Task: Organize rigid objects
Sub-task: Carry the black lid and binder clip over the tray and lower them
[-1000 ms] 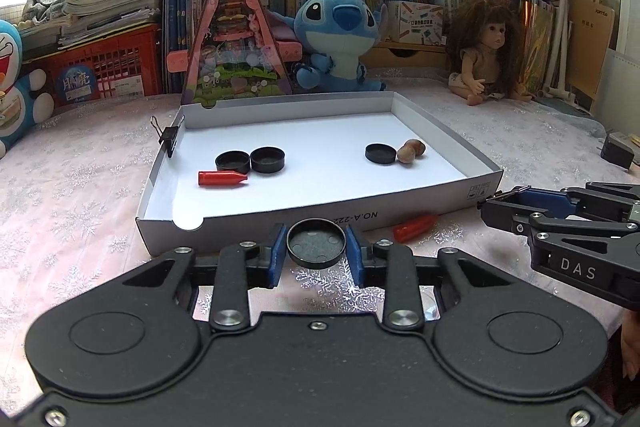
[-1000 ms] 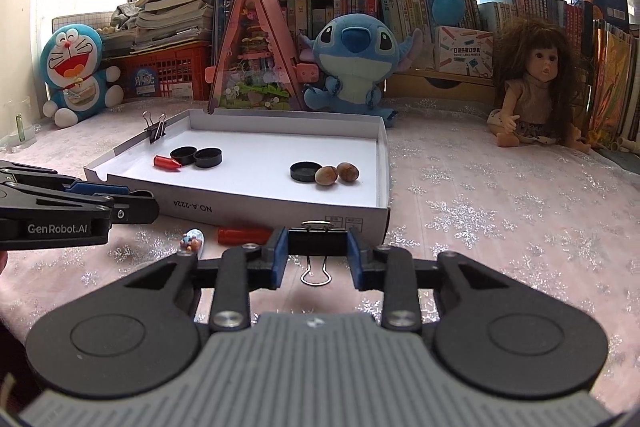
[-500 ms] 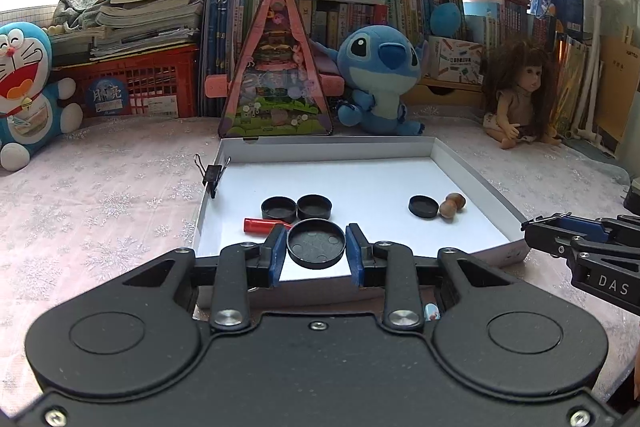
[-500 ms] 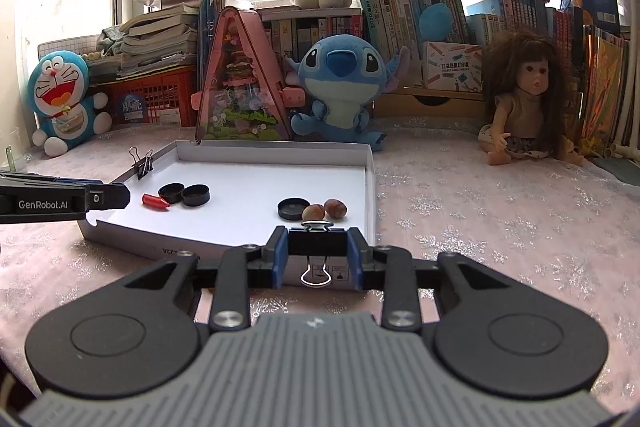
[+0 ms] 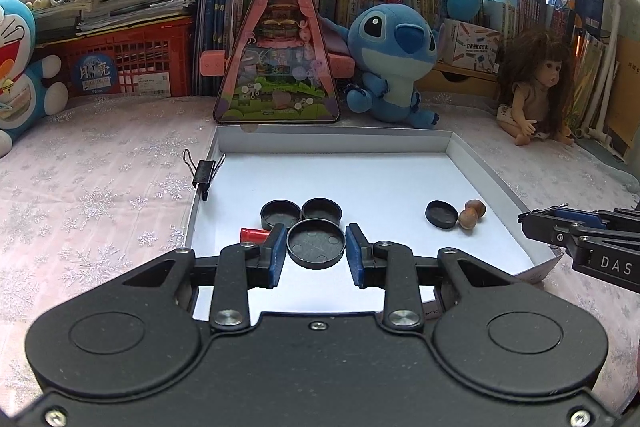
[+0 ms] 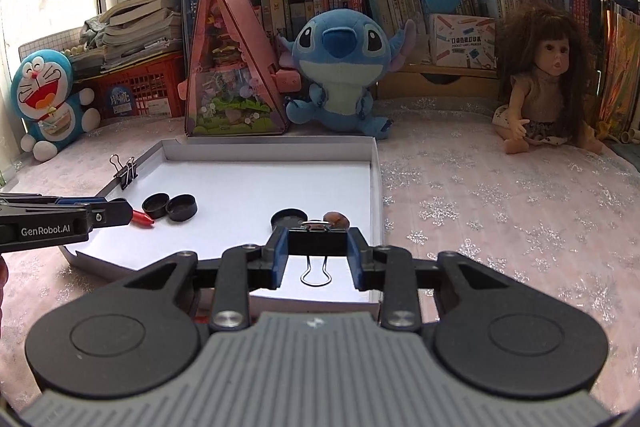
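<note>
My left gripper (image 5: 316, 249) is shut on a black round cap (image 5: 316, 243) and holds it over the near left part of the white tray (image 5: 332, 137). Two black caps (image 5: 300, 213) and a red piece (image 5: 254, 235) lie in the tray just beyond it. A third cap (image 5: 441, 214) and two brown nuts (image 5: 471, 214) lie at the tray's right. My right gripper (image 6: 318, 255) is shut on a black binder clip (image 6: 317, 242), over the tray's near right corner. Another binder clip (image 6: 126, 171) is clipped on the tray's left wall.
The tray (image 6: 372, 163) sits on a pink snowflake cloth (image 6: 500, 211). Behind it stand a pink triangular toy house (image 5: 278, 55), a Stitch plush (image 5: 392, 55), a doll (image 6: 548, 87), a Doraemon plush (image 6: 46, 103), a red crate and books.
Both grippers have risen and moved forward over the tray, each carrying its object. The left gripper with the cap now hangs just short of the two caps and red piece.
</note>
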`<move>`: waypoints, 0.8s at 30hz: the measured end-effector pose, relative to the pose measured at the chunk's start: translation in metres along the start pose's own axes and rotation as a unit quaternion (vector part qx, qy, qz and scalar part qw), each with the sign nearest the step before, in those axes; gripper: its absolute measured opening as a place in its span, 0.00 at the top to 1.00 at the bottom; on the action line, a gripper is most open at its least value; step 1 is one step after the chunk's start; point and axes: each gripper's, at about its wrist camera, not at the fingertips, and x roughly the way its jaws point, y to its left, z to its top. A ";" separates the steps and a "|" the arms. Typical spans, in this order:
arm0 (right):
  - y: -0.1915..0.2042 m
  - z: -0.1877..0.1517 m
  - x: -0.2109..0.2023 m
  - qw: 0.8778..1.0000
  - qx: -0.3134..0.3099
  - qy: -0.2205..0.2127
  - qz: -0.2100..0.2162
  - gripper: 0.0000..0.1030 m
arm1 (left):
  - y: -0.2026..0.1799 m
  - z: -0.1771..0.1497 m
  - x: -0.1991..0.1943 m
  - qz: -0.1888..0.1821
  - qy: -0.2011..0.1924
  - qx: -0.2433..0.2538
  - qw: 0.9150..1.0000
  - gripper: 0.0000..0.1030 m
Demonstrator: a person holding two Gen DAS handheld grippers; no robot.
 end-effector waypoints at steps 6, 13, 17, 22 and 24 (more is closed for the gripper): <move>-0.003 0.015 0.029 0.998 0.009 0.056 0.005 0.65 | 0.001 0.008 0.025 -0.006 0.033 -0.011 0.999 0.71; -0.003 0.012 0.053 0.995 0.032 0.088 0.022 0.65 | -0.002 0.010 0.045 -0.001 0.047 -0.011 0.999 0.71; -0.002 0.011 0.062 0.996 0.031 0.088 0.014 0.65 | -0.004 0.010 0.053 0.001 0.051 -0.007 0.999 0.71; -0.001 0.013 0.069 0.996 0.029 0.083 0.010 0.65 | -0.006 0.008 0.063 0.005 0.056 -0.003 0.998 0.71; -0.002 0.013 0.071 0.996 0.029 0.081 0.011 0.65 | -0.006 0.008 0.066 0.008 0.055 -0.004 0.998 0.71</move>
